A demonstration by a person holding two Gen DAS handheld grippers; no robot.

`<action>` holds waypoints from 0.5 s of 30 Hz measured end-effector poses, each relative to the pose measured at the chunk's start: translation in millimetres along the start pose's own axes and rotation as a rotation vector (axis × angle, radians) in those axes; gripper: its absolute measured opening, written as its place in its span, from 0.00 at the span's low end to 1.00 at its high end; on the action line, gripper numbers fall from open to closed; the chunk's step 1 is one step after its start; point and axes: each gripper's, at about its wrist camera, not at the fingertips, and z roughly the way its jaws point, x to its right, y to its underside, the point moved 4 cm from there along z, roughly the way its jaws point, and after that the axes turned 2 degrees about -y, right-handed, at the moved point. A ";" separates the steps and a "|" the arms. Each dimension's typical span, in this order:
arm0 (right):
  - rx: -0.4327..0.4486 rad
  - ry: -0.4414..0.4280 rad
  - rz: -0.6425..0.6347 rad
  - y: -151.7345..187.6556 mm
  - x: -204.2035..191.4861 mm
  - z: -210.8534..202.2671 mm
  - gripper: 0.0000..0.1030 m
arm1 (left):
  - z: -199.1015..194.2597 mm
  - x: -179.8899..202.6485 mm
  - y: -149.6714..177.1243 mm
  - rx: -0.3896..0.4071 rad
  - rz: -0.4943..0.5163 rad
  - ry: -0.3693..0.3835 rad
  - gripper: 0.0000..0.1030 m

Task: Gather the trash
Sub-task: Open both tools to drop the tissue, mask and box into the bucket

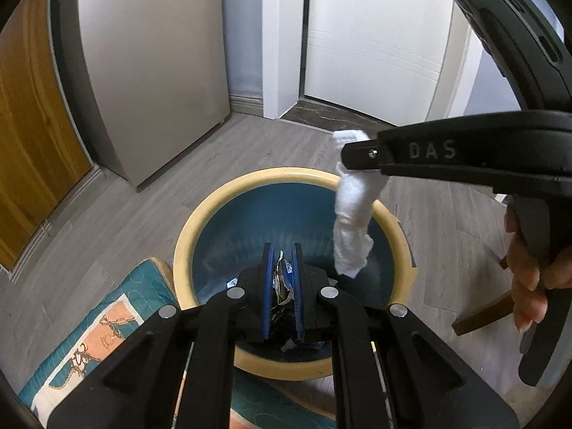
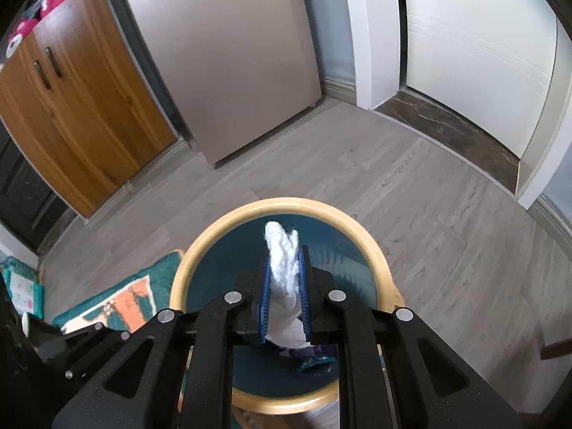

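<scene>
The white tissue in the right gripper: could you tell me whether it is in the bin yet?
Not yet: the right gripper holds the white tissue, dangling over the bin.

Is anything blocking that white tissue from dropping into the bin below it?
Nothing visible. The white tissue is pinched in the right claw and hangs over the open mouth of the bin. The bin has no lid; only some scraps lie at its bottom.
</scene>
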 end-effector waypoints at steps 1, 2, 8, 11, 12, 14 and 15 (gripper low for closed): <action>0.001 0.001 0.004 -0.6 0.7 0.2 0.18 | 0.6 -1.1 0.2 -0.002 -0.006 0.001 0.09; 0.002 0.001 0.011 -1.0 2.0 0.2 0.19 | 2.1 -1.8 0.3 -0.004 -0.012 0.001 0.09; 0.016 -0.008 0.025 -3.1 3.9 -2.1 0.30 | 1.6 -7.7 4.2 -0.002 -0.037 -0.001 0.12; 0.023 -0.007 0.033 -3.6 6.0 -3.7 0.39 | -3.7 -10.3 5.8 0.011 -0.051 -0.007 0.40; 0.025 -0.007 0.035 -3.9 4.6 -3.9 0.42 | -5.5 -11.4 6.3 0.018 -0.056 -0.009 0.53; 0.030 -0.005 0.042 -4.9 4.7 -4.4 0.47 | -10.1 -14.1 5.6 0.035 -0.066 -0.018 0.63; 0.031 -0.006 0.044 -4.9 4.6 -4.7 0.49 | -12.2 -16.1 5.7 0.037 -0.072 -0.025 0.67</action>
